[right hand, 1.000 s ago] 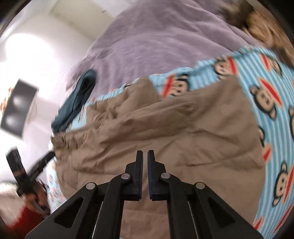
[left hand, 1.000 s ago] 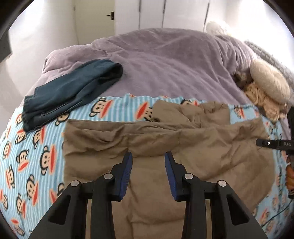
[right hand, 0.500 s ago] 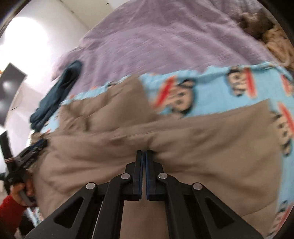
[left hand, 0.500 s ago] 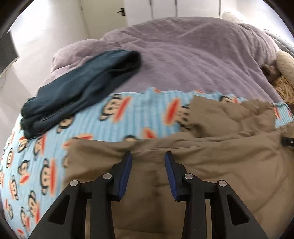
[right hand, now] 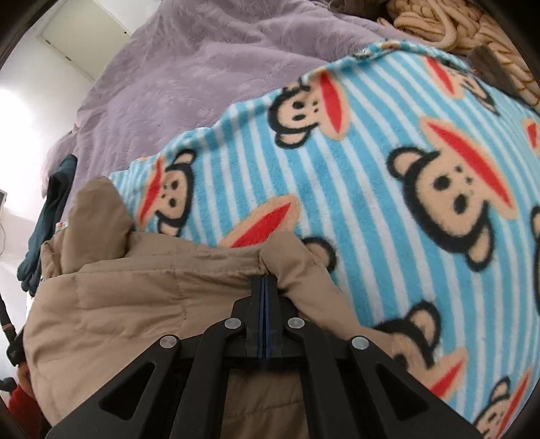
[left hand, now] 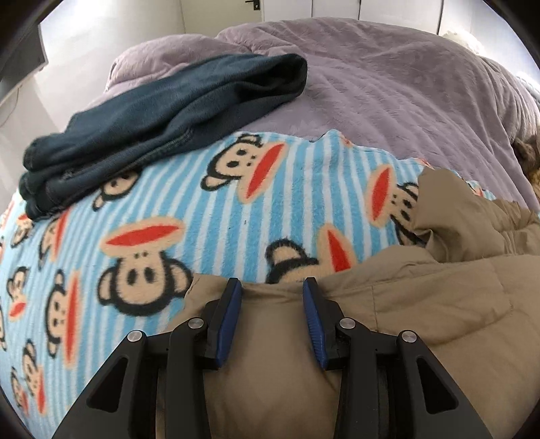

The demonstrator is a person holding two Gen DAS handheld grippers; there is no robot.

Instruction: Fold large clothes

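A tan padded jacket lies on a blue striped monkey-print blanket on the bed. My left gripper is open, its blue-padded fingers straddling the jacket's far folded edge near its left corner. My right gripper is shut on the jacket's far edge near the right corner, and the cloth bunches around the closed fingertips. The blanket fills the right wrist view beyond the jacket.
A folded dark blue garment lies at the blanket's far left edge, partly on the purple duvet; it also shows in the right wrist view. A cream knitted throw lies far right. A white door stands behind.
Both grippers have moved forward to the jacket's far edge. The right gripper has closed fully on that edge. The left gripper stays open.
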